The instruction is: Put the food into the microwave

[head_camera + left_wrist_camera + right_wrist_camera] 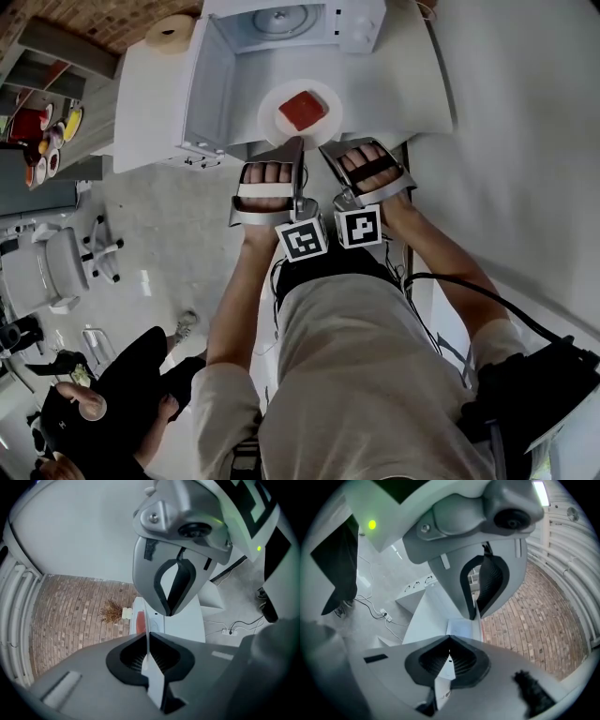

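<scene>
In the head view a white plate (272,120) carries a red block of food (302,110) and hangs just in front of the white microwave (281,21). The microwave's door (211,89) is swung open to the left. My left gripper (292,152) and right gripper (330,150) are both shut on the plate's near rim, side by side. In the left gripper view the plate rim (148,656) shows edge-on between the pads of my left gripper (157,623), with the food (140,622) beyond. In the right gripper view my right gripper (462,626) pinches the plate (445,672) the same way.
The microwave stands on a white table (150,94) with a roll of tape (171,31) at its back left. A shelf of coloured bowls (42,131), an office chair (56,267) and a crouching person (112,403) are on the left. A brick wall (70,620) lies behind.
</scene>
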{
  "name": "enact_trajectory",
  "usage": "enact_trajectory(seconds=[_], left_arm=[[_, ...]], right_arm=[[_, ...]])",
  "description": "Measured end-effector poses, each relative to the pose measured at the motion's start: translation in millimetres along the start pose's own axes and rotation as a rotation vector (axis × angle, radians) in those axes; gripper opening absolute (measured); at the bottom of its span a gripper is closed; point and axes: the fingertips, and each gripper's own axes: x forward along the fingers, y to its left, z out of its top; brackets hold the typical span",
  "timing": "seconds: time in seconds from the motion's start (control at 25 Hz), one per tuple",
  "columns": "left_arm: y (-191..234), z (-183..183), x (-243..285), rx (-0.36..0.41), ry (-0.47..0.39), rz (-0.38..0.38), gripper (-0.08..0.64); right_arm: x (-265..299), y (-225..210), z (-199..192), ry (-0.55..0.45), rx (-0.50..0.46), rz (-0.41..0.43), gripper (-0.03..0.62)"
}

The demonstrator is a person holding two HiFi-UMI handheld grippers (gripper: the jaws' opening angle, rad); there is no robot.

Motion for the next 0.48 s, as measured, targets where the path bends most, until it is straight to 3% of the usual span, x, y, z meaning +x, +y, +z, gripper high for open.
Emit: enact_trajectory(seconds=[0.48], left_arm=[[8.1, -17.5, 47.0, -0.026, -0.024, -0.042, 0.028]], right_arm=[[46.7, -14.4, -19.4, 0.046, 0.016, 0.060, 0.008]])
